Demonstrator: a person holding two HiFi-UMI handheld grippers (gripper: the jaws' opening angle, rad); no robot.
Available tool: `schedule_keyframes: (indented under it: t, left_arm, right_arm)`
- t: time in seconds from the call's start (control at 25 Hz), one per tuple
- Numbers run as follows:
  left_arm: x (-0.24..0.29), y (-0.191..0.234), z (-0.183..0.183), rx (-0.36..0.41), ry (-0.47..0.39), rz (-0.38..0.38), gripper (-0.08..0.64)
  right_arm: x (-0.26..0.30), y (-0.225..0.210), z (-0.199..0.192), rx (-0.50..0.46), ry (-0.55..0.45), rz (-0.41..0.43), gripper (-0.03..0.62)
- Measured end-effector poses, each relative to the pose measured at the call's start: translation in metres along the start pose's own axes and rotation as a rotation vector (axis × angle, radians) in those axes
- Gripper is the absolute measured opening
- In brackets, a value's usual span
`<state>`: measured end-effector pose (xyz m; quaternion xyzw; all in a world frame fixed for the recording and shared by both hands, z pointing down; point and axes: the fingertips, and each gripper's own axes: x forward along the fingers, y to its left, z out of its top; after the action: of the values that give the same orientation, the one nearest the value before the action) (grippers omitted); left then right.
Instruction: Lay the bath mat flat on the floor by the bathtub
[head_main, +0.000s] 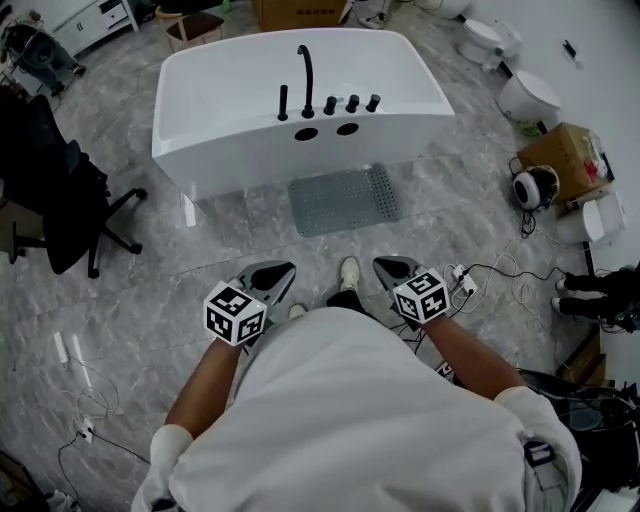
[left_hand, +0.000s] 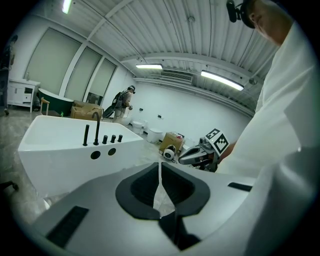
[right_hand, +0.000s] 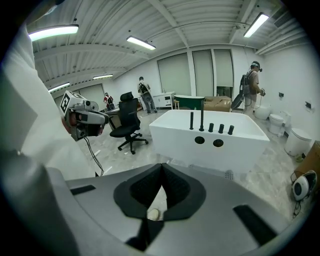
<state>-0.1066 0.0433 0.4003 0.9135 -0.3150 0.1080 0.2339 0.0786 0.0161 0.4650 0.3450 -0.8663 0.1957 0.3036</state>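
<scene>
Already the grey bath mat (head_main: 345, 199) lies flat on the floor just beside the bathtub (head_main: 300, 100), so the left gripper (head_main: 283, 268) and right gripper (head_main: 385, 265) likely hang near the person's waist with nothing to carry. Only the head view shows the mat whole. The gripper views show each pair of jaws pressed together at the tips, empty.

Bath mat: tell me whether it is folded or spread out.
Spread. The grey bath mat lies flat on the floor beside the white bathtub, with all four edges showing and no fold visible.
</scene>
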Motion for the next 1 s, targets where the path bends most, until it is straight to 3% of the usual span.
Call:
schedule_keyframes:
  t: [1.0]
  left_arm:
    - [-0.003, 0.004, -0.008, -0.013, 0.032, -0.012, 0.029]
  right_arm:
    - [0.016, 0.015, -0.004, 0.001, 0.017, 0.018, 0.008]
